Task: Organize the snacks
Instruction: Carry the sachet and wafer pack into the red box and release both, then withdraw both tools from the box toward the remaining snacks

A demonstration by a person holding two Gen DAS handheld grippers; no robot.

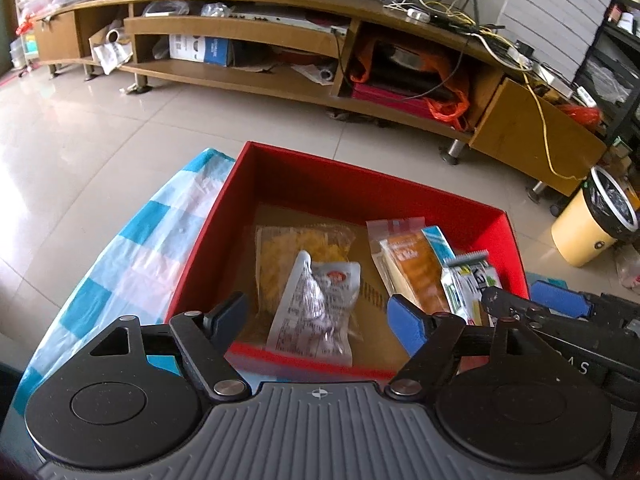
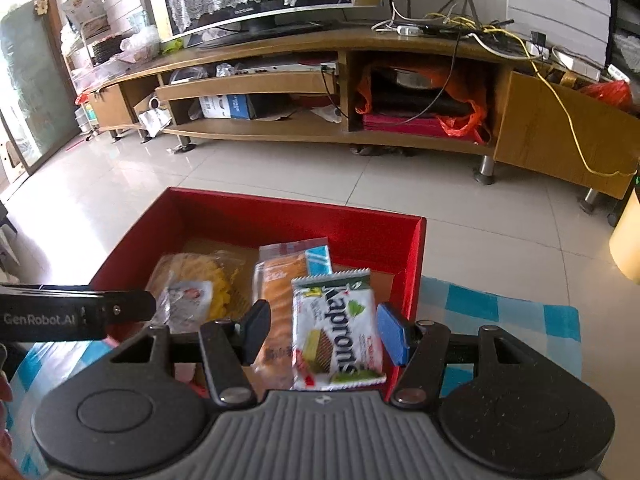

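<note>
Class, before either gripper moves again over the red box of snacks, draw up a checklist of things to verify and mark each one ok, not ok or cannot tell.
1. Left gripper open, holding nothing: ok.
2. Right gripper open around the wafer packet, pads not pressing it: ok.
3. Wafer packet lying flat in the red box: not ok, it leans on the orange biscuit packet.
4. Silver sachet on the yellow snack bag, inside the box: ok.
5. Snacks left outside the box: cannot tell.
6. Box sitting squarely on the checked cloth: cannot tell.
</note>
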